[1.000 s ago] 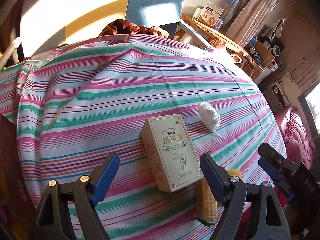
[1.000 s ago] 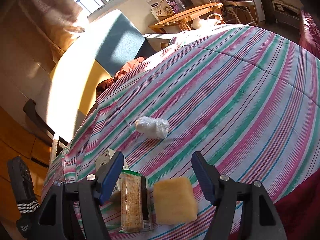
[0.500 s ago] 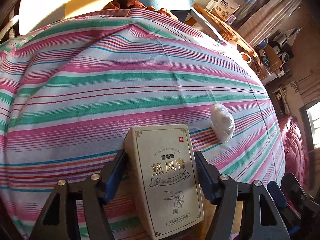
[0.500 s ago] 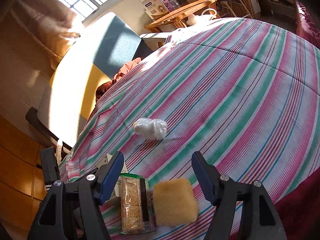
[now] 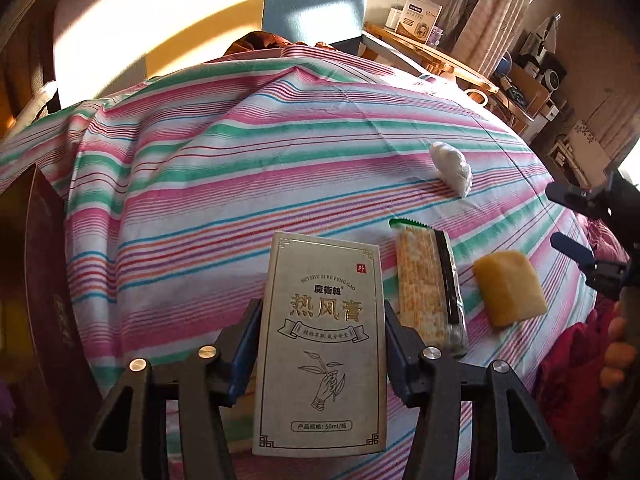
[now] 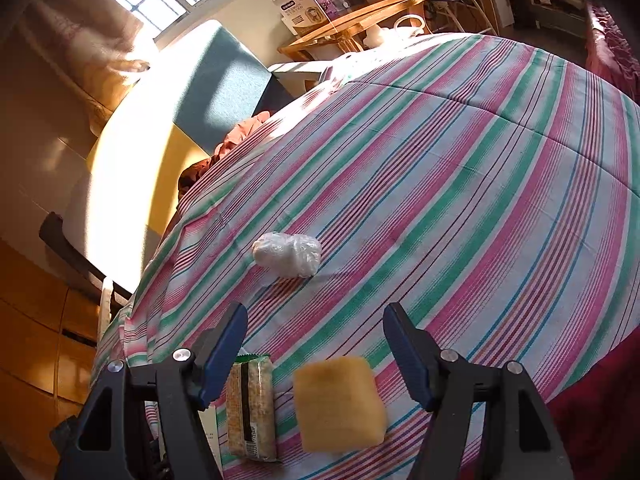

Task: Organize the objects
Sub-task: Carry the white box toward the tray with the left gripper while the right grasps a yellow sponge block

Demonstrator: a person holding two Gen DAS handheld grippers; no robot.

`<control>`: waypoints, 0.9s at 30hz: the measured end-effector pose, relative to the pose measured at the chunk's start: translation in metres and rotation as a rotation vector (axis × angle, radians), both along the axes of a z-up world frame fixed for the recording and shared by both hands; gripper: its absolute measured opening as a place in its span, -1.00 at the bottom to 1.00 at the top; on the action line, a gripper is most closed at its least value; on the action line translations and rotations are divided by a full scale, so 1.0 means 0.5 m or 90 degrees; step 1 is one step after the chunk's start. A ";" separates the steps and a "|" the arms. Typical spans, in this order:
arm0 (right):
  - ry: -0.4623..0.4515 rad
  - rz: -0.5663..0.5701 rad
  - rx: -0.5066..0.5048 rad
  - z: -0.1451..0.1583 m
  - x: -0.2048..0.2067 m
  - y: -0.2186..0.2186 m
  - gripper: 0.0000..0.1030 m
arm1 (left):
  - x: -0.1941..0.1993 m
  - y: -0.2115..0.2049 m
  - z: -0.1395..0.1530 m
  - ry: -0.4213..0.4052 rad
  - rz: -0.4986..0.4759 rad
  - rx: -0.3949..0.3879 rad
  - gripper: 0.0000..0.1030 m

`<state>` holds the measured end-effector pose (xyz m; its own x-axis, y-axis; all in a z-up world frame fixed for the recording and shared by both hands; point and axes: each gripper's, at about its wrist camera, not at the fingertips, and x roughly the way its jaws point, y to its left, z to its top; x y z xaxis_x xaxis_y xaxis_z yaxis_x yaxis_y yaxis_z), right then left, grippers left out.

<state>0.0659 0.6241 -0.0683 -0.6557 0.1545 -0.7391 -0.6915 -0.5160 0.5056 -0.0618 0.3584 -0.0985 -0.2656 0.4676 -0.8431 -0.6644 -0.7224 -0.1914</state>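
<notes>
matt cardboard box | crinkly plastic wrapper | woven striped cloth

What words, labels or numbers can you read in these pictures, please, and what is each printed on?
All on the pale box held in the left gripper:
"MO SHU SI RE FENG GAO"
"热风膏"
"产品规格: 50ml/瓶"
Its small brand line, red seal and ribbon text are too small to read.
The cracker pack and the distant carton have unreadable print.

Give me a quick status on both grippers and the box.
Left gripper shut on box. Right gripper open, empty, over sponge. Cracker pack lies beside the box; white bundle farther off. Nothing blocking.
</notes>
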 end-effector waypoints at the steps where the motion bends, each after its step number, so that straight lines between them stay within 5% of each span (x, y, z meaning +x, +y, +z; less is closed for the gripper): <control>1: -0.003 0.000 0.001 -0.001 -0.001 -0.001 0.39 | 0.015 -0.009 -0.003 0.008 -0.005 -0.006 0.03; 13: -0.125 0.059 0.014 -0.041 -0.055 -0.026 0.39 | 0.066 -0.044 -0.028 0.029 -0.018 -0.014 0.04; 27: -0.193 0.101 0.026 -0.067 -0.077 -0.046 0.49 | 0.075 -0.066 -0.014 0.039 -0.011 -0.004 0.02</control>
<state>0.0273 0.6010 -0.1016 -0.4253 0.1011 -0.8994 -0.7162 -0.6451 0.2662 -0.0240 0.3255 -0.1055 -0.3091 0.4675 -0.8282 -0.6875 -0.7115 -0.1450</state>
